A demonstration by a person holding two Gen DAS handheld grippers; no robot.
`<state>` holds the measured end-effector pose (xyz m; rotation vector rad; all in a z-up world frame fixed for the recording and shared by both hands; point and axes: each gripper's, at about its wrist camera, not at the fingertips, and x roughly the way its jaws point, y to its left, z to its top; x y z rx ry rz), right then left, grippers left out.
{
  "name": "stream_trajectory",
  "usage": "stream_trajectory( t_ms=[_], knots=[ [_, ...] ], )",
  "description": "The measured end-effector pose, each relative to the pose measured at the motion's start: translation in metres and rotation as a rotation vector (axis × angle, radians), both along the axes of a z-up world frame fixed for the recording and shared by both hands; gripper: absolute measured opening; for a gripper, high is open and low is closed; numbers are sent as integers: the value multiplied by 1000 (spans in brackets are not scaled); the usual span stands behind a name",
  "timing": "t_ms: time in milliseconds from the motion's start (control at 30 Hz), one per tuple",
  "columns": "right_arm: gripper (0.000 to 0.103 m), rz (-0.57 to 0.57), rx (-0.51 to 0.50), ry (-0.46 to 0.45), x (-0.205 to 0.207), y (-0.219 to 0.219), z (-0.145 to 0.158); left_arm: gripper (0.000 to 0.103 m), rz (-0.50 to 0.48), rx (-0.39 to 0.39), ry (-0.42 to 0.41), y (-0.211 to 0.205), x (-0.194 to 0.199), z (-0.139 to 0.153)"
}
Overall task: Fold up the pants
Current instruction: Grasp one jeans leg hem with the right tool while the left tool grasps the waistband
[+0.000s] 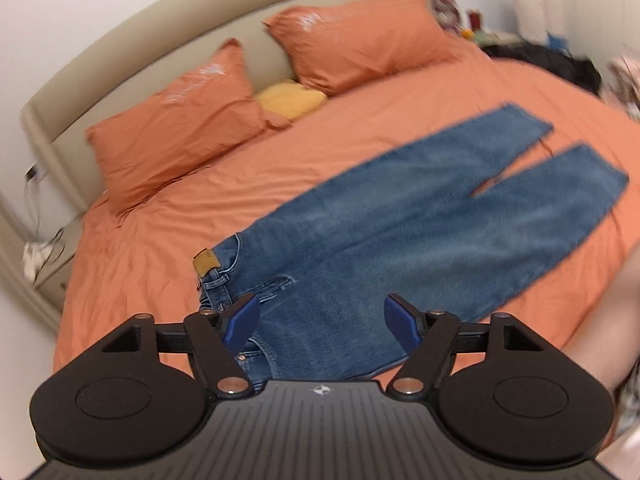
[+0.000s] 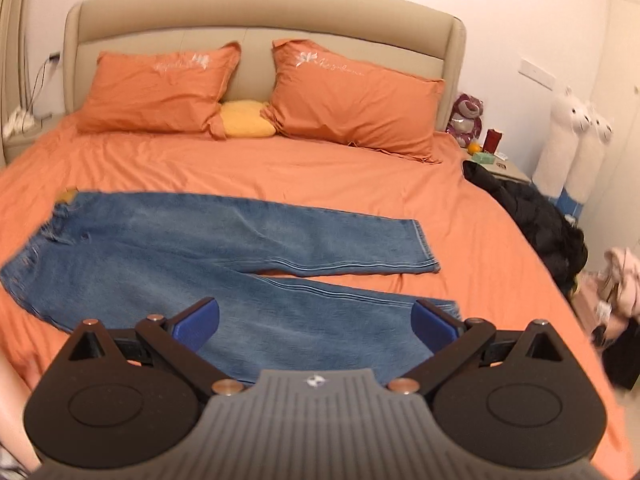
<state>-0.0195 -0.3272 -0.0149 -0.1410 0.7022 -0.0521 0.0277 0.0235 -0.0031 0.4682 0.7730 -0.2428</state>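
Only left view shows jeans (image 1: 400,232) patch (image 1: 207,263) (leather, seemingly).

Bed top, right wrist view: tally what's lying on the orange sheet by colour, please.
Orange pillows: 2
Yellow cushion between them: 1
Blue denim jeans, spread flat: 1
Black garment heap at the right edge: 1
Total: 5

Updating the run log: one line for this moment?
jeans: flat, unfolded | left hand-held gripper: open, over waistband | right hand-held gripper: open, over leg
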Motion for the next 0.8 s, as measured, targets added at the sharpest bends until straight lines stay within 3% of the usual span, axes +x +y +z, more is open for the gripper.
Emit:
stream_trajectory(
  t_ms=[133,267,467,667,800],
  knots=[
    [94,53,-63,48,25,-22,-13,82,-132,87,46,8,21,-16],
    [73,111,-127,129,55,-44,-36,82,-308,268,60,9,37,-50],
    [49,198,-222,251,96,-72,-93,82,-441,415,266,16,68,-123],
    [42,181,-224,391,128,-96,-150,82,-545,582,448,11,82,-196],
    [42,224,-244,424,135,-106,-176,83,-594,689,484,2,80,-233]
  ],
)
